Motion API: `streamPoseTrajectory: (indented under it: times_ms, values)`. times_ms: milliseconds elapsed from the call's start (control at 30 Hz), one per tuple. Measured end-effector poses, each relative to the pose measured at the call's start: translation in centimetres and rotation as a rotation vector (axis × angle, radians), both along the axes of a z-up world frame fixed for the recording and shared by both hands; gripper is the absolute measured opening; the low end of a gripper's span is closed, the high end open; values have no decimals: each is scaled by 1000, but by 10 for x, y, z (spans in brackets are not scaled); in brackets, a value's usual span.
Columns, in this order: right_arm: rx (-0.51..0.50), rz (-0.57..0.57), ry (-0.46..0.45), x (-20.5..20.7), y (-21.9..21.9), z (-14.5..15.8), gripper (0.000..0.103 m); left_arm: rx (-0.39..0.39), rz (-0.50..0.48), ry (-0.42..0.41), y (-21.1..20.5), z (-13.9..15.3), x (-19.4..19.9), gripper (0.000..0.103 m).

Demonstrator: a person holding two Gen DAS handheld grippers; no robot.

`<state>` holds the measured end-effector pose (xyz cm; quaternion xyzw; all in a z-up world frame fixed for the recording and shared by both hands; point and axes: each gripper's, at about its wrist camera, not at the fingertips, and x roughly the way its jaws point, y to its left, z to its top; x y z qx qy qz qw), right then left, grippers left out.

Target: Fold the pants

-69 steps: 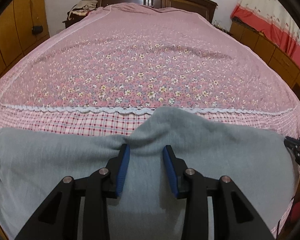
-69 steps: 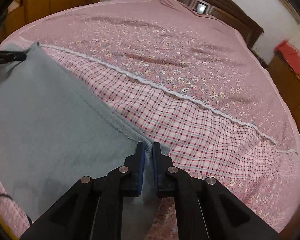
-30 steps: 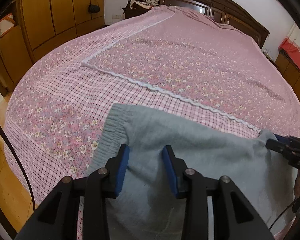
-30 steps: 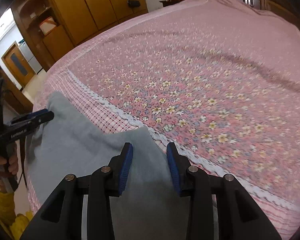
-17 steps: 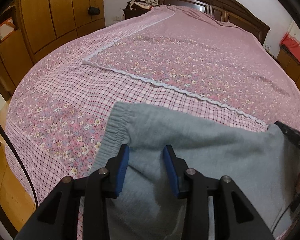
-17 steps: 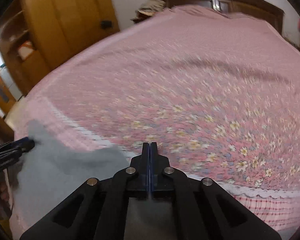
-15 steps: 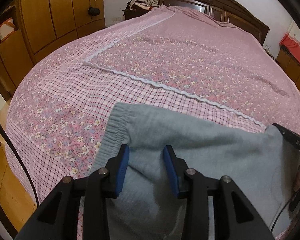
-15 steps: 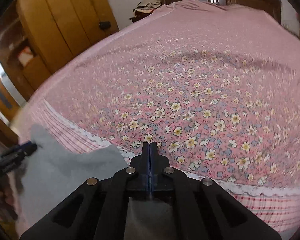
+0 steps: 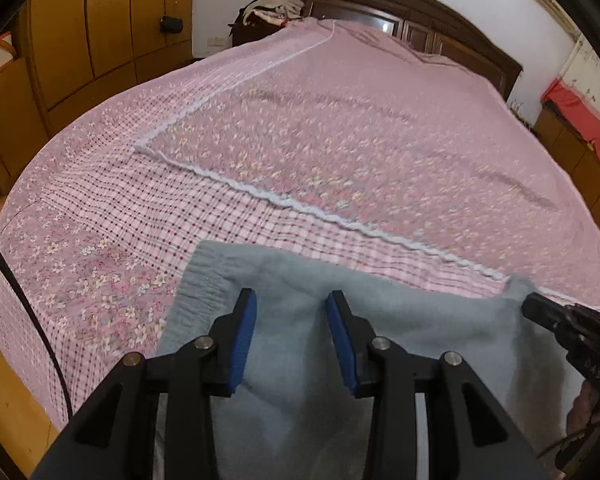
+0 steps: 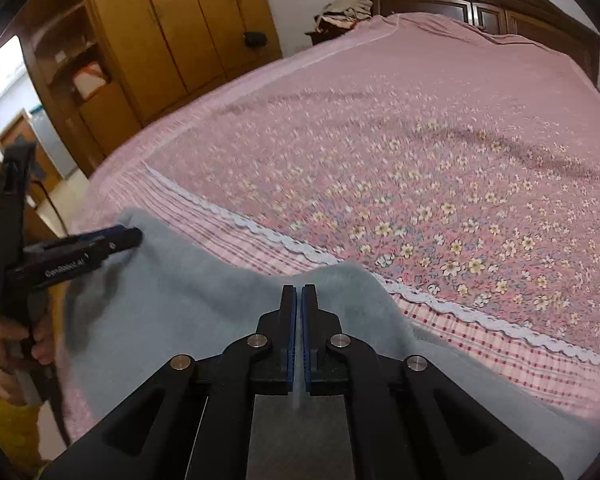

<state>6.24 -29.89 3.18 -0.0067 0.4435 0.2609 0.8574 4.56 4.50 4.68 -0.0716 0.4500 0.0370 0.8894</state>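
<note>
Grey-blue pants lie along the near edge of the bed, their elastic waistband at the left. My left gripper is open, its blue pads over the cloth just right of the waistband. My right gripper is shut on a raised fold of the pants, lifting the far edge a little. In the left wrist view the right gripper shows at the far right edge of the pants. In the right wrist view the left gripper shows at the pants' left end.
The bed has a pink floral cover with a checked border and white lace trim. Wooden wardrobes stand to the left, a dark headboard at the far end. A black cable hangs at the left.
My right gripper has closed on the pants' far edge and lifted a fold. My left gripper has stayed open near the waistband, shifting slightly.
</note>
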Motion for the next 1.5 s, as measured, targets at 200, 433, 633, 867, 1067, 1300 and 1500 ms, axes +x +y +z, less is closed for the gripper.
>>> streamPoseTrajectory:
  times_ms: [200, 433, 633, 867, 1067, 1300, 1500]
  values:
    - [34, -44, 33, 20, -1, -28, 3, 64, -3, 10, 4, -16, 7, 39]
    - [59, -78, 29, 21, -4, -21, 4, 77, -5, -3, 2, -15, 5, 39]
    - [58, -142, -21, -3, -20, 6, 29, 28, -1, -10, 6, 2, -15, 39]
    - [61, -230, -30, -43, -59, 20, 30, 0, -11, -39, 3, 26, -42, 39]
    - [94, -341, 1, -78, -102, 18, 31, -4, -32, -29, -4, 32, -60, 39]
    - [109, -481, 48, -129, -159, 12, 31, 0, -29, 3, -5, 22, -77, 39]
    - [174, -632, 77, -169, -212, 4, 31, -3, -30, 23, -3, 12, -88, 39]
